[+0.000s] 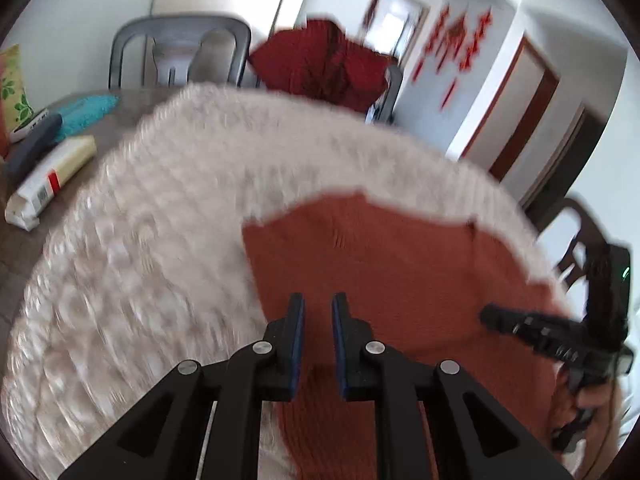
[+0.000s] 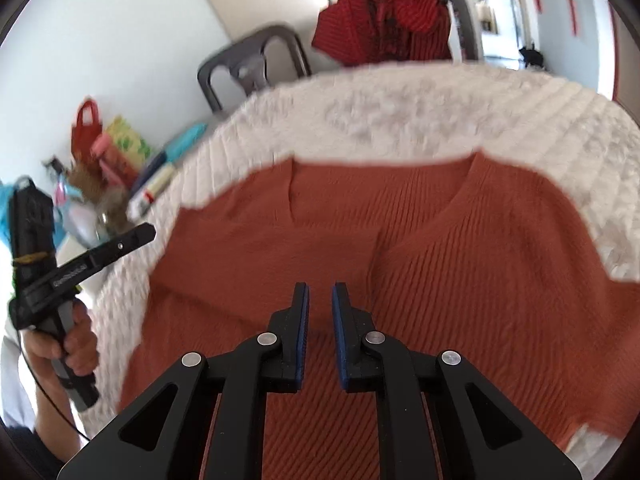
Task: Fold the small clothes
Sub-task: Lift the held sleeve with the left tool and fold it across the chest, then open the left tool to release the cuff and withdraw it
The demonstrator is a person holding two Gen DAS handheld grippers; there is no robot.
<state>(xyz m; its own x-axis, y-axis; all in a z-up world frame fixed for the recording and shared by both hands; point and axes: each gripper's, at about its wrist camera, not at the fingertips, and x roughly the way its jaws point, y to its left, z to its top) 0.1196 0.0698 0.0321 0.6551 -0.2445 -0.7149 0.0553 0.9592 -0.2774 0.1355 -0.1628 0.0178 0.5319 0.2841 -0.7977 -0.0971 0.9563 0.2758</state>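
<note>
A rust-orange ribbed knit sweater [image 2: 460,248] with a V-neck lies spread flat on a white fluffy blanket [image 2: 400,120]. It also shows in the left wrist view [image 1: 380,256] on the blanket [image 1: 160,220]. My left gripper [image 1: 319,300] hovers over the sweater's left part, its jaws a little apart with nothing between them. My right gripper [image 2: 320,290] hovers over the sweater's middle, jaws a little apart and empty. The right gripper shows in the left wrist view [image 1: 492,316], and the left gripper in the right wrist view [image 2: 148,232].
A grey plastic chair [image 1: 180,52] stands behind the table. A dark red garment [image 1: 324,64] hangs over another chair. A white packet [image 1: 52,176], a blue cloth [image 1: 88,112] and a dark object [image 1: 32,148] lie at the table's left. Bags and clutter [image 2: 108,160] sit at far left.
</note>
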